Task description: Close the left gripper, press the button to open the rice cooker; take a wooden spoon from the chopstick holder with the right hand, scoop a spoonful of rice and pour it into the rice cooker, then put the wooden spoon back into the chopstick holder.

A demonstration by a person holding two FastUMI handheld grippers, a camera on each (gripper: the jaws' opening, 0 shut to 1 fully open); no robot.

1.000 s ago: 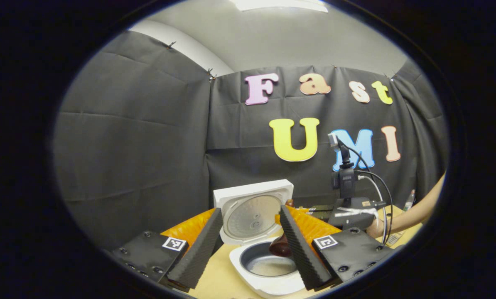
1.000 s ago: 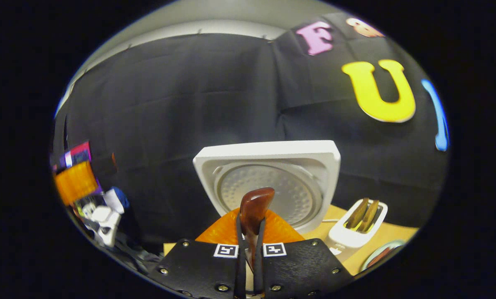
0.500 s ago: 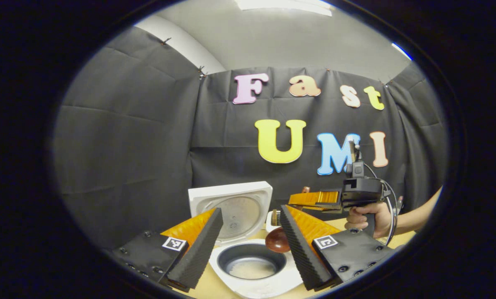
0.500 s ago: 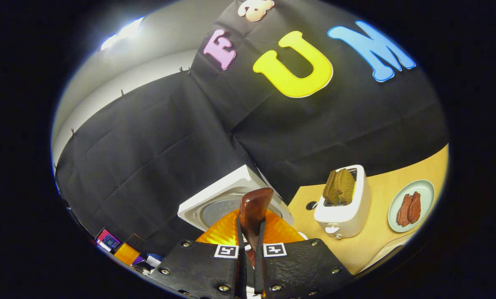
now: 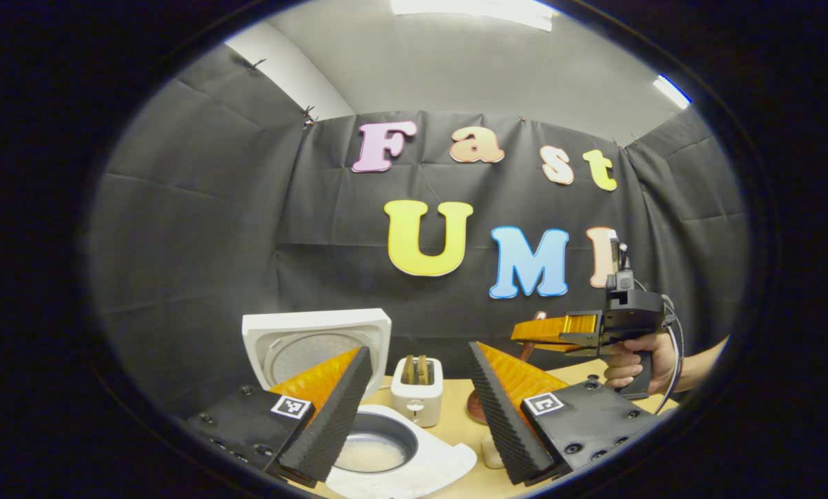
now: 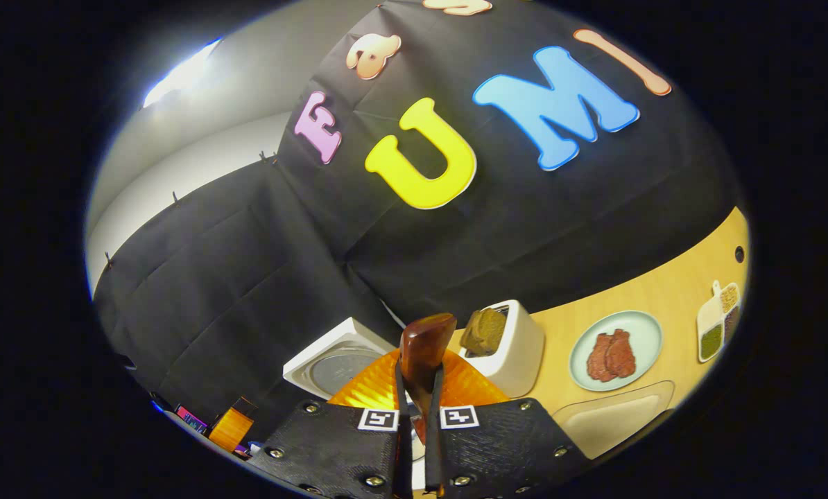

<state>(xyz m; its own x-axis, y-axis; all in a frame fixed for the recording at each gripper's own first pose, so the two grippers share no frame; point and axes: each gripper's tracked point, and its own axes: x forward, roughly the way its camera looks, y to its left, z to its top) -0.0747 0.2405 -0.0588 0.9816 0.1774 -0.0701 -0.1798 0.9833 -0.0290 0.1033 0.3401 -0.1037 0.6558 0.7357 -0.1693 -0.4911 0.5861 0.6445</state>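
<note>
A white rice cooker [image 5: 414, 464] sits on a light wooden table [image 5: 455, 430] with its lid [image 5: 317, 343] standing open and upright at the back; a little white rice [image 5: 360, 455] lies at the bottom of its dark inner pot. In the left gripper view, the left gripper [image 5: 414, 409] hangs above the cooker with its two fingers spread wide apart, holding nothing. Just behind the cooker stands a white toaster [image 5: 417, 391] with two slices of bread in its slots. Off to the right, a hand [image 5: 632, 364] holds the right gripper [image 5: 525, 334] raised above the table. In the right gripper view, the right gripper [image 6: 414, 443] has its fingers pressed together on the handle of a dark wooden spoon [image 6: 424, 346], which sticks up between them; the spoon's bowl cannot be seen there. Beyond the spoon are the open lid and the toaster, then a pale green plate [image 6: 646, 329] with two reddish pieces of meat, and a small divided dish [image 6: 719, 322] of grains near the table edge.
</note>
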